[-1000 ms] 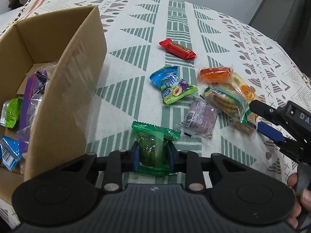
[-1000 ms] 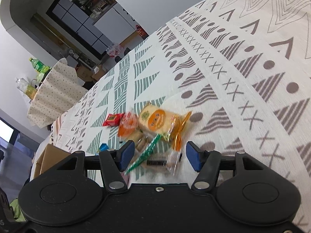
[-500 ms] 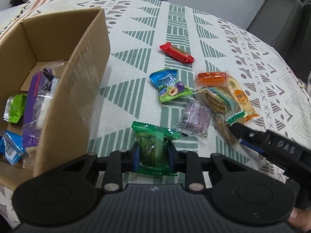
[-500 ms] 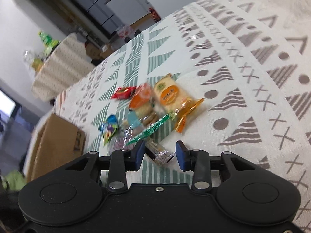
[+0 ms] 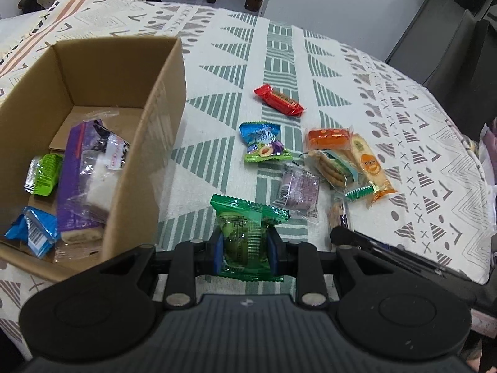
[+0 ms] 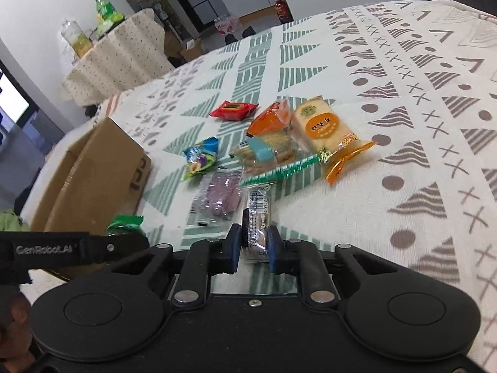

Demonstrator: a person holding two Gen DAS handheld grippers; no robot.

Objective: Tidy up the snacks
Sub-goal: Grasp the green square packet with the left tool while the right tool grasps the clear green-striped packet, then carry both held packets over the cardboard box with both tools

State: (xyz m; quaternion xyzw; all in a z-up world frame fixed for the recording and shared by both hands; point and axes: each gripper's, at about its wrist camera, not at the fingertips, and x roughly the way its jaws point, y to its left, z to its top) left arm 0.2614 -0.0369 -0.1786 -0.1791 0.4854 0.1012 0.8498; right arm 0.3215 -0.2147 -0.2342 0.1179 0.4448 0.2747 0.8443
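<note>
Both tongs loaded, transfer to the box pending.

My left gripper (image 5: 244, 246) is clamped on the green snack packet (image 5: 245, 236) near the table's front edge, beside the cardboard box (image 5: 149, 143). My right gripper (image 6: 254, 245) pinches a clear-wrapped snack bar (image 6: 257, 217) at the near end of the loose pile. Farther out lie the purple packet (image 6: 219, 199), the orange-labelled cake (image 6: 323, 130) and the red candy (image 6: 233, 110). I judge the pick step complete; next, each load must clear the box wall before release.
</note>
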